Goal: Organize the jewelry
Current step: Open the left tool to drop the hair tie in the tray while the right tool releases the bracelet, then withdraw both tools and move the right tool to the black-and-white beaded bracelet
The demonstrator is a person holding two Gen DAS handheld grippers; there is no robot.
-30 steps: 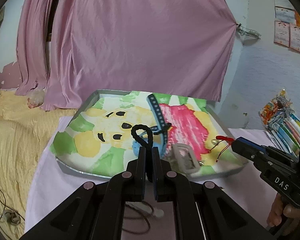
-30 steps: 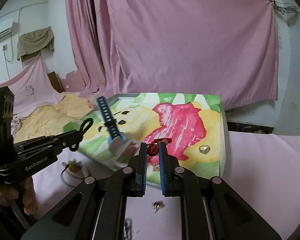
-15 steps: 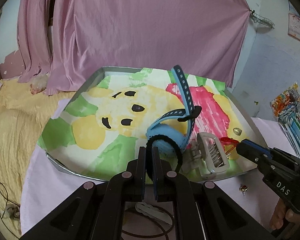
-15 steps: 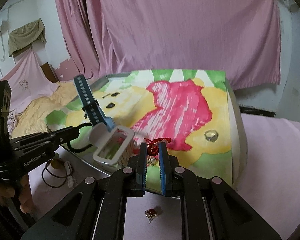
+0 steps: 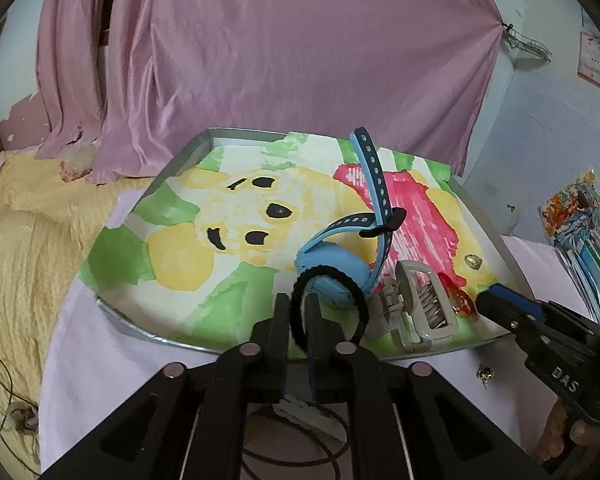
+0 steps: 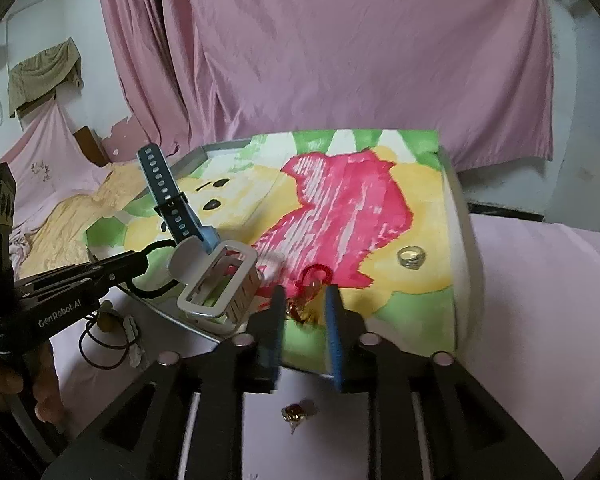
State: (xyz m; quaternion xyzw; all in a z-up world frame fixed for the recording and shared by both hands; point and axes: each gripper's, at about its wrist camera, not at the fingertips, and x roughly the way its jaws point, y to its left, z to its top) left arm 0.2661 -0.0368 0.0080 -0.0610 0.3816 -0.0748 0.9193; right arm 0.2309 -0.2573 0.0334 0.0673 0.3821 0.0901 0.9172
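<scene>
A metal tray (image 5: 188, 156) lined with a cartoon bear drawing holds a blue watch (image 5: 332, 264), a grey hair claw (image 5: 424, 304) and a silver ring (image 5: 473, 260). At the tray's near edge my left gripper (image 5: 297, 314) is shut on a black hair tie (image 5: 328, 280), whose loop stands just in front of the watch. My right gripper (image 6: 304, 320) is open over the tray's near right part. A red corded charm (image 6: 312, 284) lies on the drawing between its fingers. The right wrist view shows the watch (image 6: 168, 196), the claw (image 6: 220, 288) and the ring (image 6: 411, 258).
A small red-stoned piece (image 6: 294, 414) lies on the pink tablecloth under the right gripper. A brown elastic with a white clip (image 5: 300, 416) lies under the left gripper. Pink curtains hang behind, yellow bedding (image 5: 28, 240) spreads at the left, and a colourful pack (image 5: 580, 220) sits at the right.
My right gripper has opened and the red charm it held now rests on the tray. Both grippers have moved in closer over the tray's near edge. The left still holds the hair tie.
</scene>
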